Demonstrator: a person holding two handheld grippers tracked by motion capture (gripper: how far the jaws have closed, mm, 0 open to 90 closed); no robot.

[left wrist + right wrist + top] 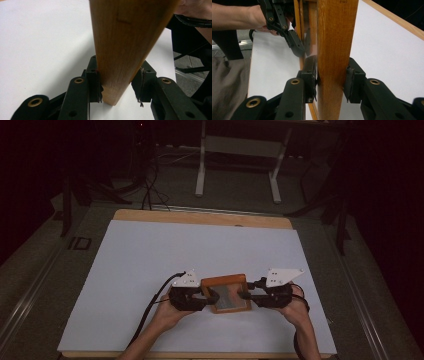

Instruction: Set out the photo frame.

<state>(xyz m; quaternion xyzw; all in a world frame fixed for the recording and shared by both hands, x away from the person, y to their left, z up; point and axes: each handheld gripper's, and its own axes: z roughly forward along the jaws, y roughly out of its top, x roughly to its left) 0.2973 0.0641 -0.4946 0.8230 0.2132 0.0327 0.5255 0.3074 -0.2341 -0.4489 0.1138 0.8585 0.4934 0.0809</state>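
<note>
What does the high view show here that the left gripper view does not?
High view alone: the whole wooden frame with its grey panel, held between the left tongs and right tongs, both hands, and a white table stand beyond. Left gripper view alone: pads pressed against the frame's edge up close. Shared: frame, white tabletop.
</note>
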